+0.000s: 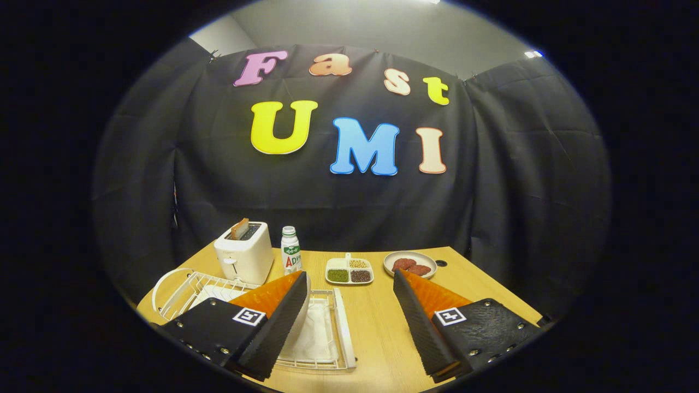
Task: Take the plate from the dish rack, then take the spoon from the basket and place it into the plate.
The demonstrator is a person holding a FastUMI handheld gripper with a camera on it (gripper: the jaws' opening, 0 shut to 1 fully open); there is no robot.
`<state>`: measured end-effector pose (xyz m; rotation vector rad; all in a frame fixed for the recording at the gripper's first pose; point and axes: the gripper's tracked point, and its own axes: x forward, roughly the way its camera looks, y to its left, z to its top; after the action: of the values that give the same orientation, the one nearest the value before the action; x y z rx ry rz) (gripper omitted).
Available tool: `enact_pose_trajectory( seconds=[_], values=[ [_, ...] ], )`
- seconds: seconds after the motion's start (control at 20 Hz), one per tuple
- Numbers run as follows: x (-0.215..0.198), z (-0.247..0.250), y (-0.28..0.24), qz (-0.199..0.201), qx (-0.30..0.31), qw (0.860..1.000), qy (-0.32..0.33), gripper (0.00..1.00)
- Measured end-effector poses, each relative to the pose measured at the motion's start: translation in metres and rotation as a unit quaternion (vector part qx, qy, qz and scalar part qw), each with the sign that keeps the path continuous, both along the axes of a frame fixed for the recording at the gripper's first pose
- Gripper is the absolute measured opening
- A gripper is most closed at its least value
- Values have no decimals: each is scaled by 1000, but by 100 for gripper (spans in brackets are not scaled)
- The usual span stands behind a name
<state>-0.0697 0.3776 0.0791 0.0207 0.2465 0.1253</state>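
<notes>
White plate (302, 322) stands in the rack (344, 327) against your left finger; your tool (349, 281) gapes wide, gripping nothing.

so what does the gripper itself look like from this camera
The gripper has two wedge-shaped fingers tapering toward their tips, with finely ribbed inner faces. Each carries a small square white tag with a black pattern, on a textured plate edged with small metal screws. No cables or sleeve in view.

White toaster (244, 255) w/ toast, milk bottle (290, 250), sectioned bean dish (349, 271), meat plate (410, 263), wood table (377, 327)
</notes>
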Motion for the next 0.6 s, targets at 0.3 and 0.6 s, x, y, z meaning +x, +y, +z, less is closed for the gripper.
enact_pose_trajectory(
  seconds=[0.3,0.6],
  values=[
    [18,-31,43,-14,-50,997,50,93],
    [38,-65,68,-29,-88,991,100,75]
  ],
)
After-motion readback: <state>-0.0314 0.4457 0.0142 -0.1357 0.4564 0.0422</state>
